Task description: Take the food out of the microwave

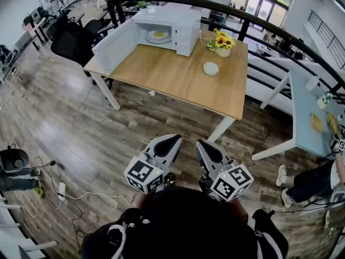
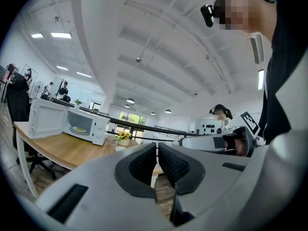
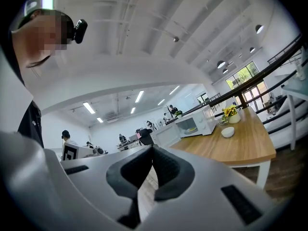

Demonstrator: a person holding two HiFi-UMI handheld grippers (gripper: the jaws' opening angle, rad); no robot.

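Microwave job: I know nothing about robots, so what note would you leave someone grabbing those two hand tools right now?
Left gripper: shut, empty, held level, short of the table.
Right gripper: shut, empty, beside the left one.
Microwave: at the table's far end, with its door open.
Plate of yellow food: inside the microwave.
Done: the door is open.
Left: step up to the table, open a gripper, lift the plate out and set it on the table.

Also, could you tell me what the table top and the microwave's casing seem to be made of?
Table top: looks like wood or wood-effect laminate, light brown with a faint grain and a matt finish. Microwave: smooth white casing, probably painted metal or plastic; the pictures leave that open.
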